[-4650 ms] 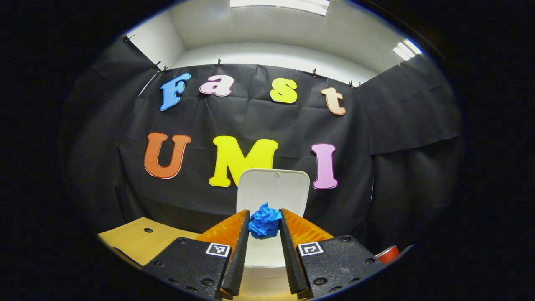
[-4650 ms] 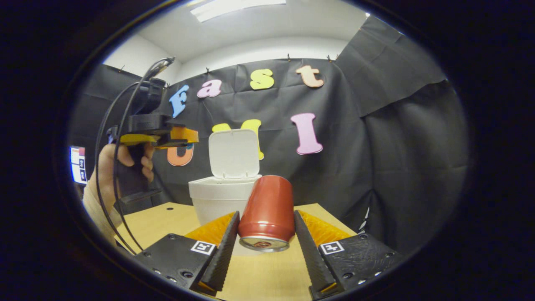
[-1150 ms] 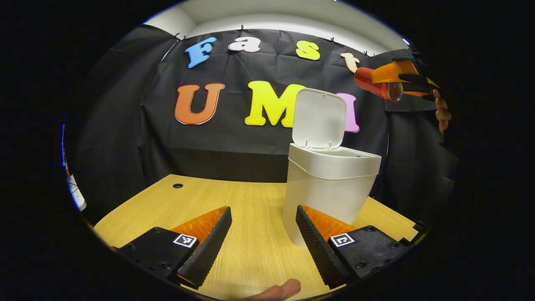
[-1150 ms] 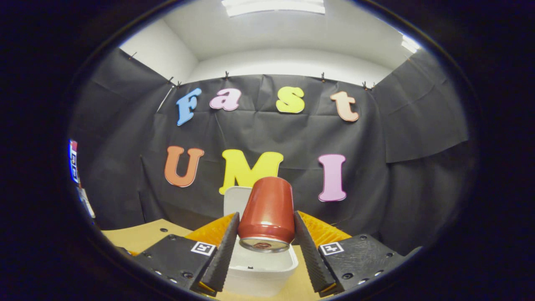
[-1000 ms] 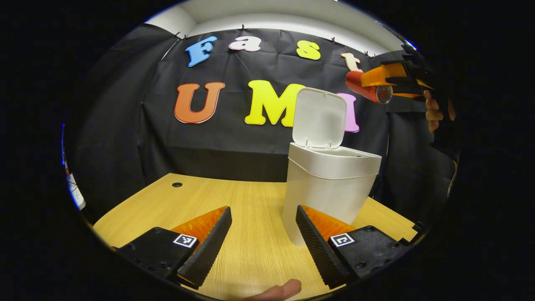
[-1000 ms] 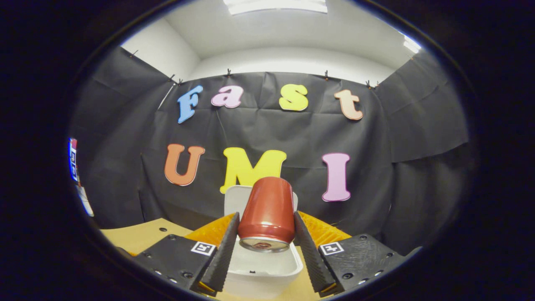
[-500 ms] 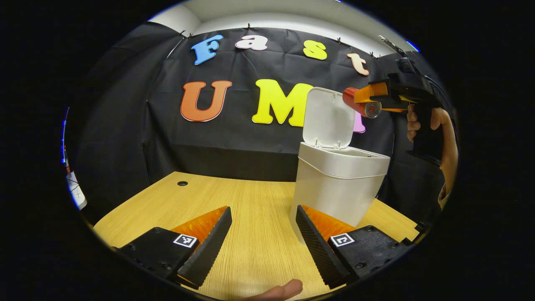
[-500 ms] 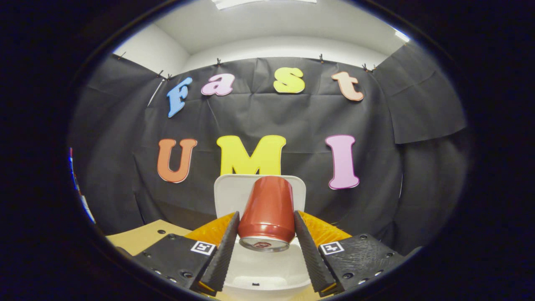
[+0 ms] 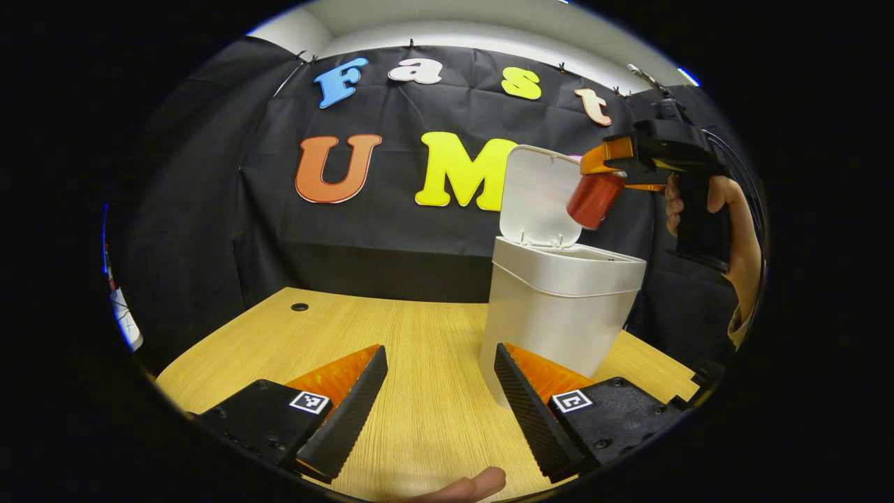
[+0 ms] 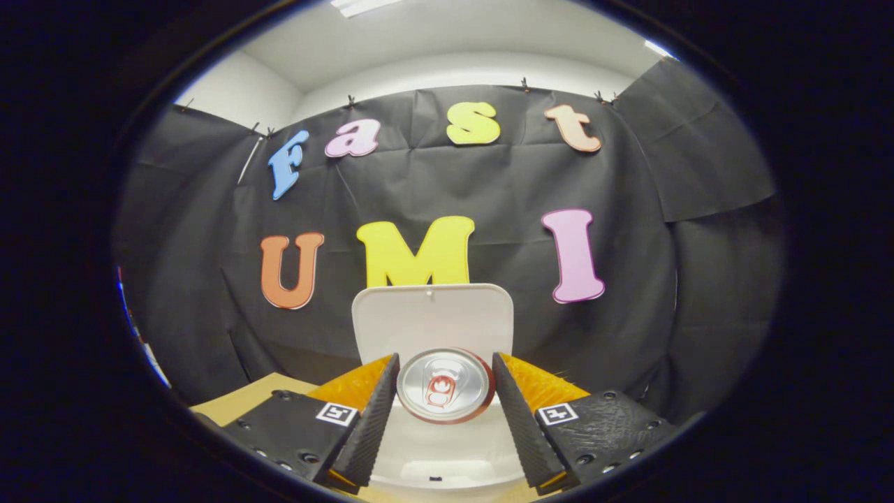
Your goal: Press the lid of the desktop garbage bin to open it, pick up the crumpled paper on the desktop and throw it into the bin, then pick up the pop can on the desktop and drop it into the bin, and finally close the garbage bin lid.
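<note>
Above the open bin, pop can between right gripper fingers.

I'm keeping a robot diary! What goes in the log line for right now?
stage: can drop | right gripper: shut on pop can, above bin | lid: open | left gripper: open, low over table

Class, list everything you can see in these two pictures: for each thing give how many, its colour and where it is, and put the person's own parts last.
bin: 1, white, on the table's right side, open
lid: 1, white, raised upright behind the bin's mouth
can: 1, red with silver top, above the bin's mouth, between the right gripper's fingers
table: 1, light wood, with a small dark hole at the back left
right gripper: 1, above the bin
left gripper: 1, open, low over the table
hand: 1, on the right gripper's handle
</note>
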The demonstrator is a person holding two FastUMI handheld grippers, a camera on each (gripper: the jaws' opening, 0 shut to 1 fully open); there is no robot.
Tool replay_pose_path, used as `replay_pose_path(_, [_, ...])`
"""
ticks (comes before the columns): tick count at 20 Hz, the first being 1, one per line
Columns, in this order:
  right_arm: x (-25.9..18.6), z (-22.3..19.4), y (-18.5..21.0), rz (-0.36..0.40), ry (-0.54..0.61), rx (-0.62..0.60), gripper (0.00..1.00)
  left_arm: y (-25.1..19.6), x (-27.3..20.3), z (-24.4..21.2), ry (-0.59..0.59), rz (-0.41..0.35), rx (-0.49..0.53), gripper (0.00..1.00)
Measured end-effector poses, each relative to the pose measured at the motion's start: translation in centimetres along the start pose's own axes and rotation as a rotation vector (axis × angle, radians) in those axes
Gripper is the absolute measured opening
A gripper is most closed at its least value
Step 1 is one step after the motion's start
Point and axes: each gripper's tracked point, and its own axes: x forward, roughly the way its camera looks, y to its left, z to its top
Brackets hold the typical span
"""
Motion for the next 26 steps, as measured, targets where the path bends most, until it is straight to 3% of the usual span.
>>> replay_pose_path(16, [1.3,-0.1,0.3,-0.034,0.009,-0.027,0.79,0.2,0.3,-0.3,0.015,-0.012,-0.008,0.99])
replay_pose_path(26, [1.8,5.5,0.5,-0.032,-0.016,-0.028,0.79,0.4,0.0,0.1,0.002,-0.002,0.0,0.99])
